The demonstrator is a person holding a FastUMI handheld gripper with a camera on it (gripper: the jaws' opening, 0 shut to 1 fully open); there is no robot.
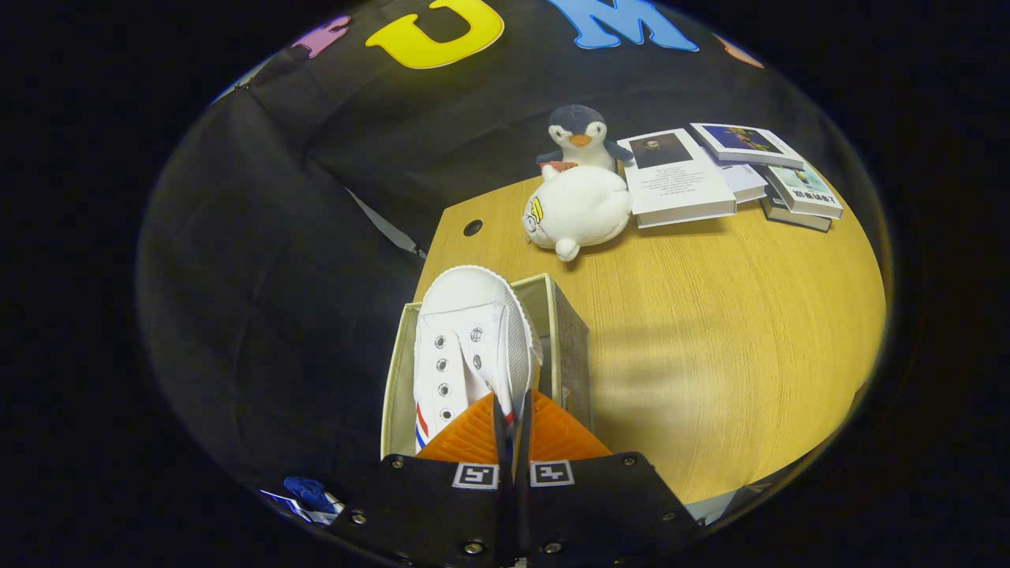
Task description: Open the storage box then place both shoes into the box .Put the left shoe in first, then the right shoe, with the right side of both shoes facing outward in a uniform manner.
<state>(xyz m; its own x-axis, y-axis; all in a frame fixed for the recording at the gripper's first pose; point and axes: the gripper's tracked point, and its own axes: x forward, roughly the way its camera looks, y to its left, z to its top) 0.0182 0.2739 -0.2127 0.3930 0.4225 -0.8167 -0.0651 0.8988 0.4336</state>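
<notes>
At the worktop's (710, 315) near left corner, the open box (564, 331) holds a white shoe (465, 339), toe pointing away. The hand-held gripper (513, 418) pinches the shoe's heel collar between nearly closed fingers. The thin collar could slip free, or the shoe could tip and catch the box rim if released crooked. The hand-held gripper angles steeply down over the box.

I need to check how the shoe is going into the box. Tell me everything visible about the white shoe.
The white shoe is a canvas-looking sneaker with a rounded, textured rubber toe cap, metal eyelets without laces, and red and blue stripes on its side. It sits toe-forward over the open storage box, its toe past the far rim. The tongs are closed on its heel end, both fingers pressing a thin edge.
</notes>
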